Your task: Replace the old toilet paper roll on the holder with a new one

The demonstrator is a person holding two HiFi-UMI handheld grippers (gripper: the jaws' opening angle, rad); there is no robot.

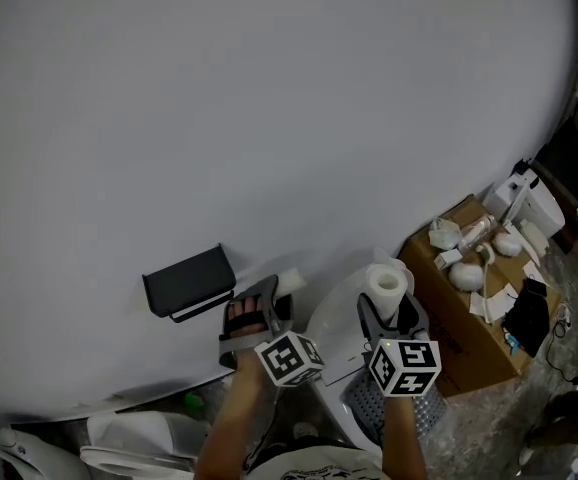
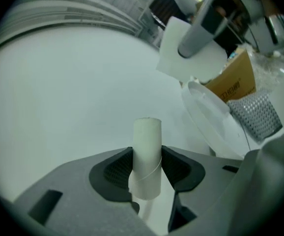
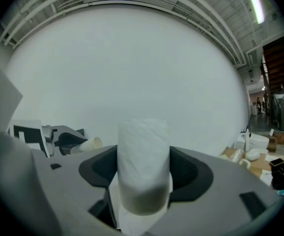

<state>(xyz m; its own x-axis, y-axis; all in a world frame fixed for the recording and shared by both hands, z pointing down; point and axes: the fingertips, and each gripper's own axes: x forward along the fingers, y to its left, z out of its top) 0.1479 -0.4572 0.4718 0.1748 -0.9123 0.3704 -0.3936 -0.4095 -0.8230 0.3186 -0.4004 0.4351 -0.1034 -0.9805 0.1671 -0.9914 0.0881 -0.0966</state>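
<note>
the left hand-held gripper (image 2: 147, 173) clenches a bare white cardboard tube (image 2: 147, 136), just right of the empty-looking black wall-mounted holder (image 1: 189, 280); the right hand-held gripper (image 3: 143, 176) grasps a fresh white toilet paper roll (image 3: 143, 146), apparently not yet mounted.

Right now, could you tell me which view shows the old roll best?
The left gripper view: the old roll stands upright and large, clamped in the left gripper. The right gripper view shows its open end, far left; the head view, a small pale stub.
</note>
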